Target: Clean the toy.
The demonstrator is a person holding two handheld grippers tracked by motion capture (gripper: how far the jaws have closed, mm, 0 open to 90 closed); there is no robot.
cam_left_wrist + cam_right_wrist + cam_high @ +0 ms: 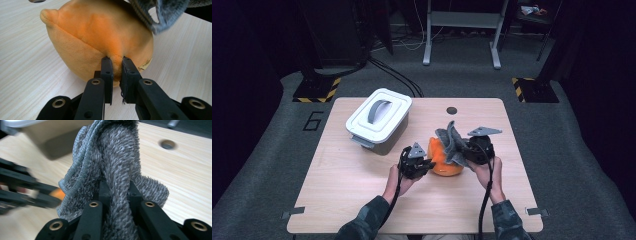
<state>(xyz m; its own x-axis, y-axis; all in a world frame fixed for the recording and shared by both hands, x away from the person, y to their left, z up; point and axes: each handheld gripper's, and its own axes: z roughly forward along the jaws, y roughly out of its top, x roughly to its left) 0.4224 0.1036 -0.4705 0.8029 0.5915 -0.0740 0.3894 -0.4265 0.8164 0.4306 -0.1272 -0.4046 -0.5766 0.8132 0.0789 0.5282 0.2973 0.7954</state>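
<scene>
- Far left of the wooden table (pixel 337 200) sits a white lidded bin (pixel 378 120) with a grey handle, hard plastic and boxy, well apart from the action.
- The left gripper (pixel 428 163) comes next, jaws nearly together and pinching a small fold of the orange plush toy (pixel 100 40). Soft, rounded and velvety, with a seam running across it, and it's sitting on the table near the middle.
- So the toy lies just right of that gripper, touching it, pinned from the side.
- Draped over the toy's top-right is the grey cloth (pixel 451 142), a shaggy microfiber with a ribbed edge, bunched up and standing tall.
- The right gripper (pixel 117 190) clamps a thick fold of that cloth, right beside the toy, so it's the hand placed for wiping, I'd guess.
</scene>
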